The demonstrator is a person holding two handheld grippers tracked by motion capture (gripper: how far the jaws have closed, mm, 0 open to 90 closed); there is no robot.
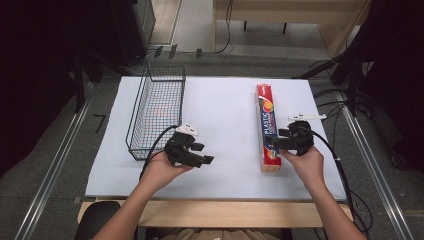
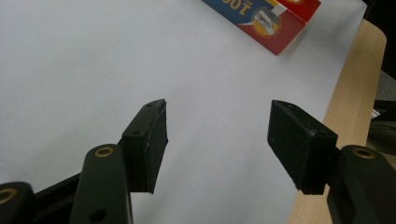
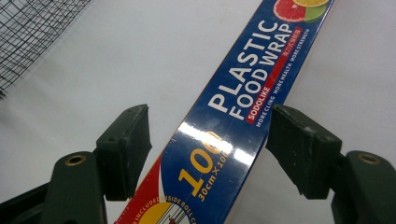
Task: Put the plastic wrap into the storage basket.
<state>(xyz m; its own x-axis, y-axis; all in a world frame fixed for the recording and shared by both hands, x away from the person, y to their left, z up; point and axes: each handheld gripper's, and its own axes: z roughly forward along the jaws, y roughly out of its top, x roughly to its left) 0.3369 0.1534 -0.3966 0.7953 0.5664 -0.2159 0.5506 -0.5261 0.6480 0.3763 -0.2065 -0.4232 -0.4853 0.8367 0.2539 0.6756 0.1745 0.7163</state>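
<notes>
- Two grippers are at work; the right gripper (image 1: 281, 145) straddles the food wrap box (image 1: 267, 128), jaws spread wide to either side of it and, as far as I can tell, not yet pressing it.
- That box lies flat on the white table (image 1: 225, 110), running from 12 toward 6 o'clock at the right.
- Open and empty, the left gripper (image 1: 202, 153) hovers over bare table, fingers wide.
- At 10 o'clock stands the wire basket (image 1: 156, 111), with nothing in it.
- Judged from this, the work has barely begun: closing, lifting and, probably, moving the box to the basket all remain.
</notes>
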